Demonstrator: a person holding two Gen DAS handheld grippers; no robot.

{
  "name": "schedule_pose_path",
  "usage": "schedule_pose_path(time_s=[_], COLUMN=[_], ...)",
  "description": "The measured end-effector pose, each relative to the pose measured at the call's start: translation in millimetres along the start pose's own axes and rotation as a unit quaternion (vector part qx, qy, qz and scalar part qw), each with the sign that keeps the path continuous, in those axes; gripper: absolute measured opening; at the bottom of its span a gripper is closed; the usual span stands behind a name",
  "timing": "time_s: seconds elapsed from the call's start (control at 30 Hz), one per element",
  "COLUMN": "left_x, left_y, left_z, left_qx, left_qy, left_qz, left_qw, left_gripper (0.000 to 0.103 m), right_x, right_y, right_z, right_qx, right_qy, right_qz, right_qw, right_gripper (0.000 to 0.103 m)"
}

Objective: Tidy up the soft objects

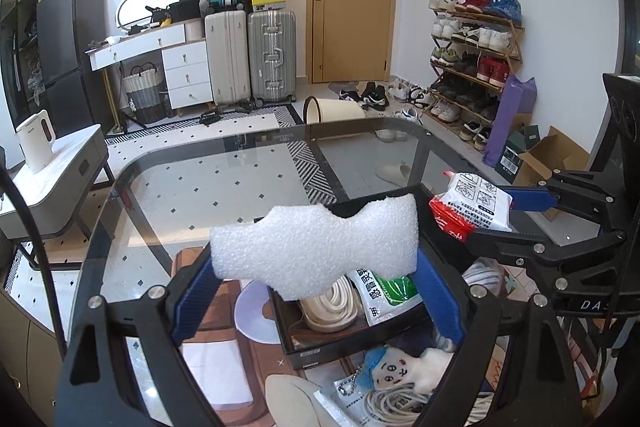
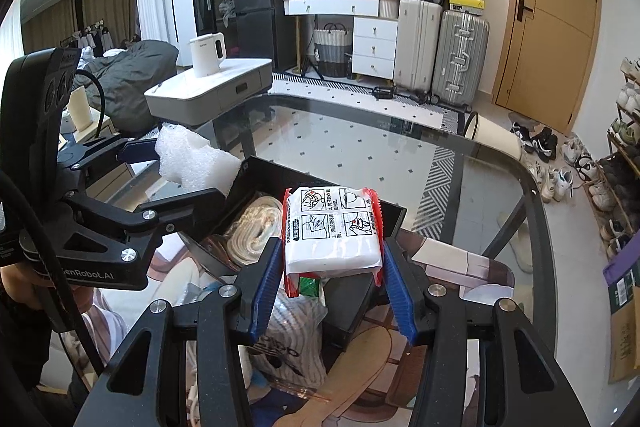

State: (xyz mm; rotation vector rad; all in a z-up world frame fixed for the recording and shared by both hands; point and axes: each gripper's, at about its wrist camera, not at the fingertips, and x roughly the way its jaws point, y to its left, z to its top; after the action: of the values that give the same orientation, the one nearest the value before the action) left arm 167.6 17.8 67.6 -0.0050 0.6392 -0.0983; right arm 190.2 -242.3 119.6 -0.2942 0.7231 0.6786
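A rough, bubbly white foam block [image 1: 316, 247] sat against ribbed blue plastic pads [image 1: 196, 303], while a glossy plastic-wrapped packet [image 2: 332, 231] caught the light above a smooth glass table [image 1: 224, 187] and a matt black box [image 2: 352, 303].

Right tool [image 2: 332, 259] grips white packet [image 2: 332, 231] above black box [image 2: 352, 291].

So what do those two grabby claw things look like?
Both are black frames with silver bolts and ridged blue finger pads. The left gripper has a black cable and white lettering on its side, readable from the right wrist view. The right gripper shows partial white letters in the left wrist view.
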Motion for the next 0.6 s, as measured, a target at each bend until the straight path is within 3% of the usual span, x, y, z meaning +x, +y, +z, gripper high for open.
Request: schedule_pose_path(time_s=[0.6], left_x=[40.5], left_y=[-4.3], left_z=[-2.3], left_qx=[0.007], left_qy=[0.038], left_qz=[-0.003], left_qw=[0.9993], left_gripper=[0.09], right_x=[45.1], right_y=[-5.1], right_z=[8.5], right_qx=[-0.013], right_qy=[0.044], right_qz=[0.003], right_qw=[0.999], right_gripper=[0.05])
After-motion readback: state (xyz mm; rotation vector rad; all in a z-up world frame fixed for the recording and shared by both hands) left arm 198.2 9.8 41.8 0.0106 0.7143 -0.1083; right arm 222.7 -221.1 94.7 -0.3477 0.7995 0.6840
